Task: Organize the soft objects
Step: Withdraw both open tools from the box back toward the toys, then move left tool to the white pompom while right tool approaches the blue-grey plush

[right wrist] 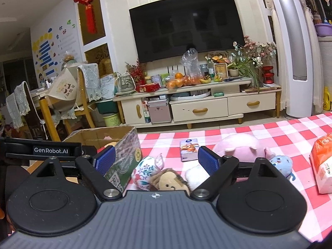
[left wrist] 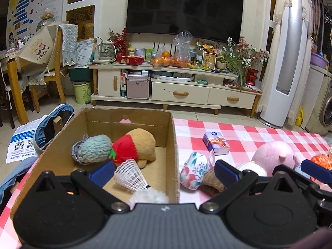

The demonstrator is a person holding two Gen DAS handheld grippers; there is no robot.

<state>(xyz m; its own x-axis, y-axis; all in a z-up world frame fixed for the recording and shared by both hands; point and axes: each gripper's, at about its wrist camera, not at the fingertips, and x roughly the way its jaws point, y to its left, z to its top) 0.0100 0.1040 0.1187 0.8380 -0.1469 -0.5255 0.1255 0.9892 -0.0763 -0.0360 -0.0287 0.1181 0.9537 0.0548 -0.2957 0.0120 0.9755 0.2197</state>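
A cardboard box [left wrist: 173,145] stands on the left of the checked table. In it lie a brown bear plush with a red strawberry [left wrist: 134,145], a teal knitted toy [left wrist: 93,148], a white shuttlecock [left wrist: 129,175] and a white fluffy thing [left wrist: 148,195]. My left gripper [left wrist: 164,172] is open, straddling the box's right wall. Right of the box lie a floral pouch [left wrist: 194,173], a brown plush [right wrist: 169,179], a white plush [right wrist: 196,176] and a pink pig plush [left wrist: 274,155]. My right gripper [right wrist: 156,160] is open and empty above the floral pouch [right wrist: 146,171] and brown plush.
A small tissue pack [left wrist: 215,143] lies mid-table. A blue plush [right wrist: 281,162] and an orange-white packet [right wrist: 323,161] lie at the right. The red-white cloth [right wrist: 259,132] covers the table. A TV cabinet [left wrist: 176,89] stands behind, chairs at the left.
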